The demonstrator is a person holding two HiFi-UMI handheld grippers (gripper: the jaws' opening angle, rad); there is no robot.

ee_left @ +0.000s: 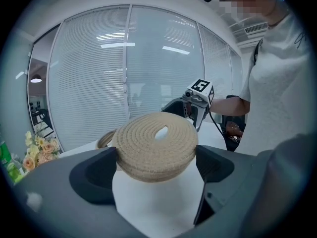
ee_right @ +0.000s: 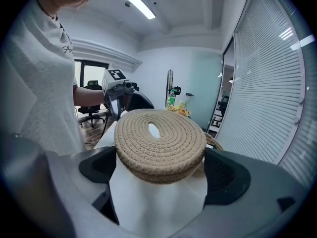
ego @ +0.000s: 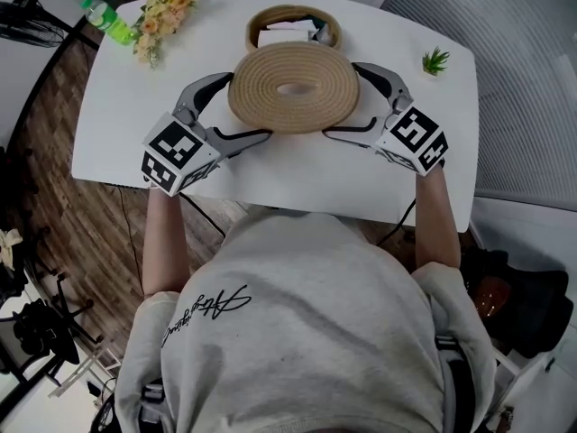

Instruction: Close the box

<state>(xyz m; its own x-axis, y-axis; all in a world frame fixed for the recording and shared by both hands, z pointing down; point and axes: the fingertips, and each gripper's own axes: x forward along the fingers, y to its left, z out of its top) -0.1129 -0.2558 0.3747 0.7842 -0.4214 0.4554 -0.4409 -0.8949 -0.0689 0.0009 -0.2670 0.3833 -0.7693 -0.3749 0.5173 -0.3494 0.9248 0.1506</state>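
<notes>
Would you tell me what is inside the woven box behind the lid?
Only white contents show in the open woven box; the lid, held in front, covers its near part, so the rest is hidden.

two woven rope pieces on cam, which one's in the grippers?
The flat coiled lid with the oval centre hole: the left gripper and right gripper clamp its opposite edges. The open basket sits beyond it on the table, ungripped.

Bright, even indoor light. A ceiling light strip (ee_right: 134, 3) glares white. Both gripper views bulge, darkening at round edges; backgrounds soft.
</notes>
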